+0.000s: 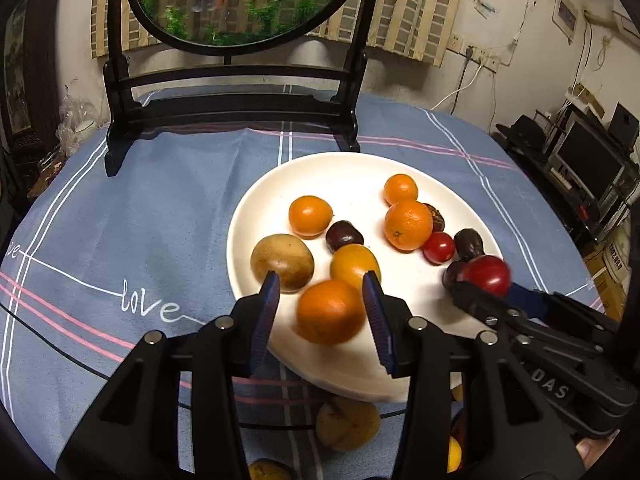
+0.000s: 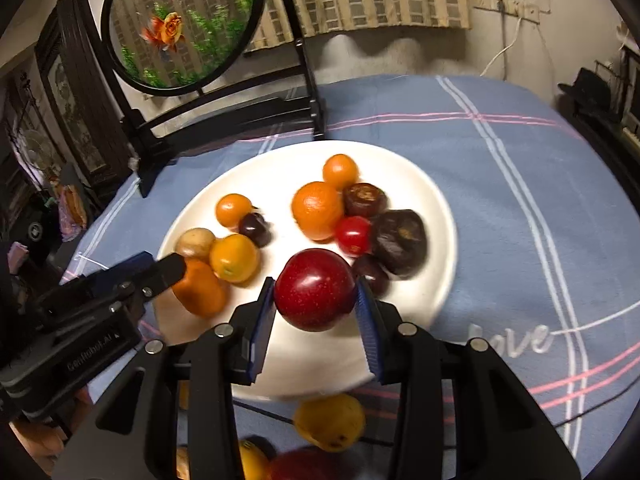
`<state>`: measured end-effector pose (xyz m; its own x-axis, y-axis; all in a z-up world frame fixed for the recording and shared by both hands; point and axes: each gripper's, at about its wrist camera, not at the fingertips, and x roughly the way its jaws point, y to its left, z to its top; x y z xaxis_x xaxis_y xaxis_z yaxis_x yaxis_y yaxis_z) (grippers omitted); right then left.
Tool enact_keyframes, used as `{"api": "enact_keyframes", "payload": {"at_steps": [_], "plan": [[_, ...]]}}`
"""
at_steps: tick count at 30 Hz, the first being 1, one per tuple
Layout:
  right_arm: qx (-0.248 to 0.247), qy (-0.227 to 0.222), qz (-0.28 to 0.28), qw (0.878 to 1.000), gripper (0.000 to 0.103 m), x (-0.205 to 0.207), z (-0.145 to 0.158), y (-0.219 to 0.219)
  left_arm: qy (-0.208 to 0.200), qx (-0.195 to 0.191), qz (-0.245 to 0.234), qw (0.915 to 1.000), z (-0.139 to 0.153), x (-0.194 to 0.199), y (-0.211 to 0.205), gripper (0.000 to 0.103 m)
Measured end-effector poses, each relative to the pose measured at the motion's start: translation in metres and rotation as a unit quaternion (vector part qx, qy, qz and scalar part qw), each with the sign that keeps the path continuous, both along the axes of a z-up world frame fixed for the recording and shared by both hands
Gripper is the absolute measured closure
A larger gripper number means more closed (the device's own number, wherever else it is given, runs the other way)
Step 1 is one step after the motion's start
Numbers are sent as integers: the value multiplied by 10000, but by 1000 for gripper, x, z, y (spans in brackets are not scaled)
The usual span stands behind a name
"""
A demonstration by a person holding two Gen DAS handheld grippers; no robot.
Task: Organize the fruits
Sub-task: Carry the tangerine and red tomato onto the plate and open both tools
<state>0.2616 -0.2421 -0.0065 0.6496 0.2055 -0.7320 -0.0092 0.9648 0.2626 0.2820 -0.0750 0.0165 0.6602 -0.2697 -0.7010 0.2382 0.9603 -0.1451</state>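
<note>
A white plate (image 1: pixel 360 172) (image 2: pixel 280 168) holds several oranges, a brown kiwi (image 1: pixel 282 262), a cherry tomato (image 1: pixel 439 247) and dark brown fruits. My left gripper (image 1: pixel 320 284) is shut on an orange (image 1: pixel 330 312), which hangs over the plate's near left rim. From the right wrist view, that gripper (image 2: pixel 176 276) comes in from the left with the orange (image 2: pixel 200 288). My right gripper (image 2: pixel 315 286) is shut on a red plum-like fruit (image 2: pixel 314 290) above the plate's near side. In the left wrist view it (image 1: pixel 480 280) reaches in from the right with the red fruit (image 1: pixel 486 276).
The blue striped tablecloth (image 1: pixel 140 240) covers a round table. A black stand with a round goldfish panel (image 1: pixel 232 92) rises just behind the plate. More loose fruit, among it a yellow one (image 1: pixel 348 424) (image 2: pixel 330 420), lies on the cloth under the grippers.
</note>
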Motion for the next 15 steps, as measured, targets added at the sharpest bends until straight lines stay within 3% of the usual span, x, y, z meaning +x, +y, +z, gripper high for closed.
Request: {"api": "enact_keyframes", "payload": {"at_steps": [5,15], "plan": [[41,-196,-111,9997,54,-5,9,0,-11,-38,-26,10000,4,-4,2,55],[-298,-238,6,9993,48,-59,16,-5,-198,246,-66,9995,16,-35,10,43]]}}
